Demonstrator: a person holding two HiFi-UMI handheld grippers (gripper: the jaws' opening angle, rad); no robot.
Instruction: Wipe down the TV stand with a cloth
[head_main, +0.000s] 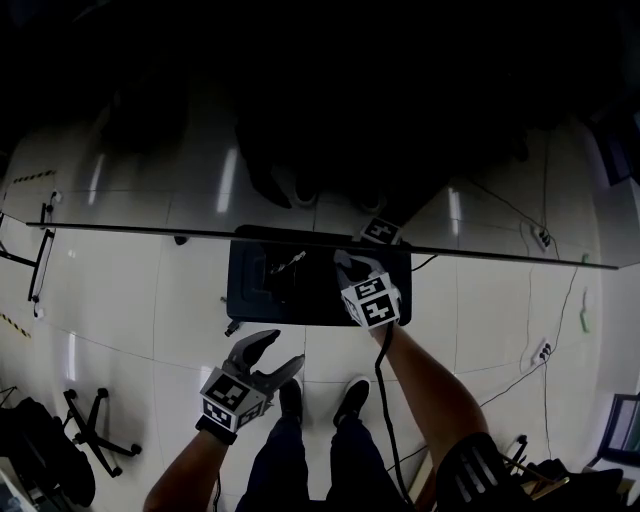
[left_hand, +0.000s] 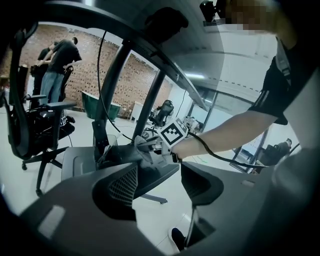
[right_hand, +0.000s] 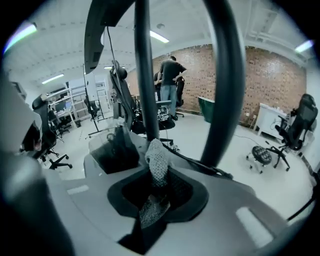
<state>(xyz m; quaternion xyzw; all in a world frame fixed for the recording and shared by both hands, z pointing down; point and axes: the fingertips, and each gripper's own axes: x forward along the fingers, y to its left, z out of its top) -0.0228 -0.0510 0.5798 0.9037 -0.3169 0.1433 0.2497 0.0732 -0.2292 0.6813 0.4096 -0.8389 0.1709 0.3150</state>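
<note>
The TV stand's black base plate (head_main: 270, 285) lies on the pale floor, and its two dark posts (right_hand: 144, 75) rise right in front of my right gripper. My right gripper (head_main: 347, 264) hangs over the plate's right half. In the right gripper view that gripper (right_hand: 159, 187) is shut on a grey mesh cloth (right_hand: 158, 160), which sticks up out of the jaws. My left gripper (head_main: 275, 352) stays in front of the plate, above the floor, open with nothing between its fingers. From the left gripper (left_hand: 160, 182) I see the cloth (left_hand: 141, 150) held over the plate (left_hand: 80, 160).
A thin dark bar (head_main: 150, 231) crosses the head view behind the plate. Cables (head_main: 510, 380) and floor sockets (head_main: 543, 350) lie at the right, and a chair base (head_main: 95, 425) at the lower left. Office chairs (left_hand: 42, 120) and people (right_hand: 170, 85) stand farther back.
</note>
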